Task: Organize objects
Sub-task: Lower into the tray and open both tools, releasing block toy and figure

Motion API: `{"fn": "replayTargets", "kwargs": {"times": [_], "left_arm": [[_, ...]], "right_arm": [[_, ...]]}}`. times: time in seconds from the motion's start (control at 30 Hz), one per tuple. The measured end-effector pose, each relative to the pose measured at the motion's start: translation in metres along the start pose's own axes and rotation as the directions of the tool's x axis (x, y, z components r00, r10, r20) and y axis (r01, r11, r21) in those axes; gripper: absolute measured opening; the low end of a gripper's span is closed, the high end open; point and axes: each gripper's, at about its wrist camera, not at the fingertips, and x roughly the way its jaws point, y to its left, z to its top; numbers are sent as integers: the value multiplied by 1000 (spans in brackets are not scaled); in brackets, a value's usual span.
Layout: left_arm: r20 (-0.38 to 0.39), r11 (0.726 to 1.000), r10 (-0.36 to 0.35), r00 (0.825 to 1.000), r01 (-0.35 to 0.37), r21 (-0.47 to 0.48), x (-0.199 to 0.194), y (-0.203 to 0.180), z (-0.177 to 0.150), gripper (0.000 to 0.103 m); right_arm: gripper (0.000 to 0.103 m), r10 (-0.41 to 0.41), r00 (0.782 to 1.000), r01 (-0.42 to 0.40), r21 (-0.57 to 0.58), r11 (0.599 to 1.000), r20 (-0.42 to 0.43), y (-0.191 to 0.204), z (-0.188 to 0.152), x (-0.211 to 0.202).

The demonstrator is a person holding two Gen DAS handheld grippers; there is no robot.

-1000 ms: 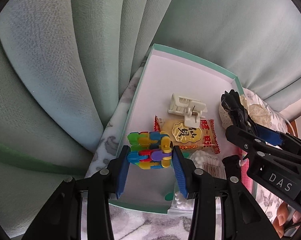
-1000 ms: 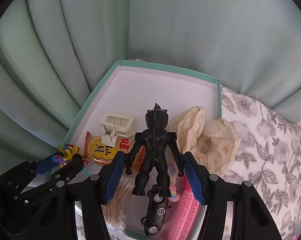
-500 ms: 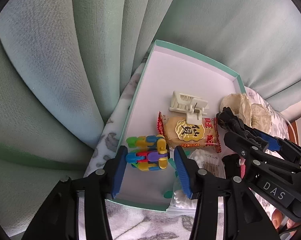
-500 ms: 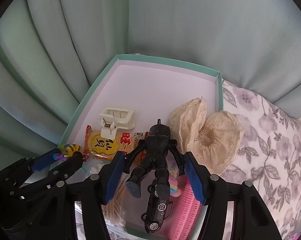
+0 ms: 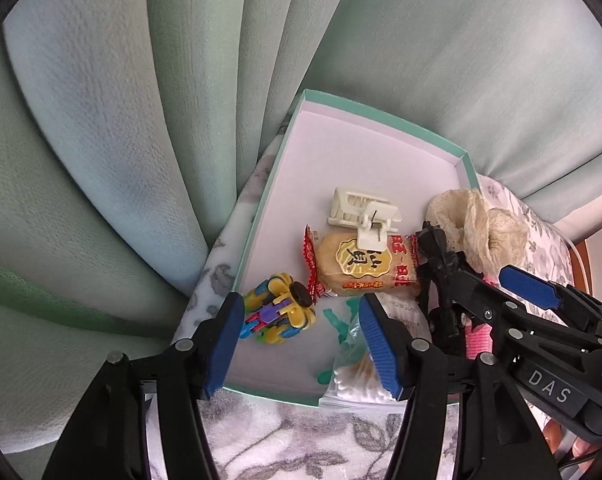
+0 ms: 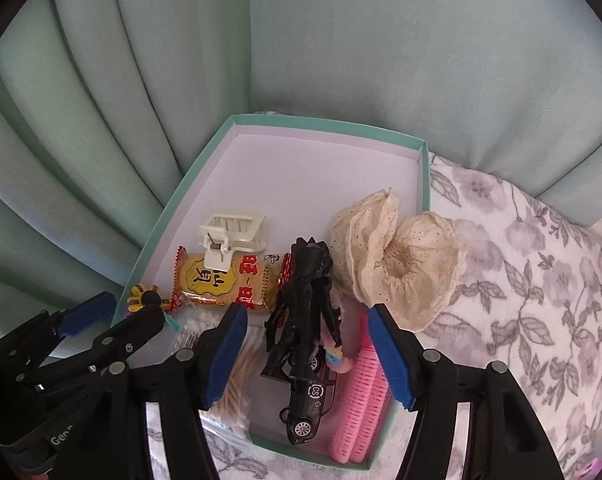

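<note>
A multicoloured block toy [image 5: 279, 312] is lying on its side in the near left corner of the teal-rimmed box [image 6: 325, 125], just beside a yellow snack packet [image 6: 229, 280]. A black figure [image 6: 305, 300] is lying across a black toy car [image 6: 307, 408], next to pink hair rollers [image 6: 361, 400].
</note>
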Motion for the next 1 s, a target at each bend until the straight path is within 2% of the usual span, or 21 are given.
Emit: {"fn": "replayTargets", "kwargs": {"times": [0.23, 0.37, 0.4, 0.43, 0.5, 0.57, 0.6, 0.63, 0.7, 0.83, 0.87, 0.93, 1.0], "left_arm": [[35, 1000, 15, 999, -16, 6, -15, -8, 1, 61], [48, 998, 55, 997, -56, 20, -26, -12, -2, 62], [53, 998, 58, 997, -59, 19, -28, -10, -3, 65], [57, 998, 60, 997, -61, 17, -29, -10, -4, 72], [73, 998, 68, 995, -69, 11, -29, -12, -3, 79], [83, 997, 71, 994, -72, 5, -31, -11, -4, 79], [87, 997, 74, 993, -74, 3, -31, -11, -4, 81], [92, 997, 77, 993, -78, 2, -31, -11, -4, 85], [106, 997, 82, 991, -83, 4, -31, -12, -4, 87], [115, 996, 85, 990, -87, 14, -31, -16, -6, 88], [118, 996, 83, 989, -85, 13, -30, -17, -6, 90], [127, 996, 88, 988, -90, 7, -31, -18, -7, 101], [134, 995, 95, 986, -96, 1, -30, -20, -7, 101]], "right_arm": [[67, -18, 999, 17, 27, 999, 38, -13, -3, -22], [73, -15, 999, 13, 47, 999, 52, -22, -8, -33], [76, -18, 998, 15, 47, 999, 57, -23, -9, -35], [79, -20, 998, 17, 48, 999, 63, -25, -10, -38], [80, -23, 997, 19, 57, 998, 75, -29, -14, -43], [81, -24, 997, 19, 68, 998, 78, -34, -16, -45], [84, -26, 997, 20, 73, 997, 78, -36, -17, -45], [94, -30, 996, 24, 77, 997, 79, -39, -19, -46], [103, -35, 996, 27, 88, 996, 88, -43, -22, -48], [103, -46, 995, 37, 106, 994, 87, -48, -25, -48], [103, -48, 995, 38, 113, 993, 89, -49, -26, -48], [103, -48, 995, 37, 124, 992, 92, -53, -29, -49], [103, -54, 994, 42, 129, 991, 95, -56, -30, -51]]}}
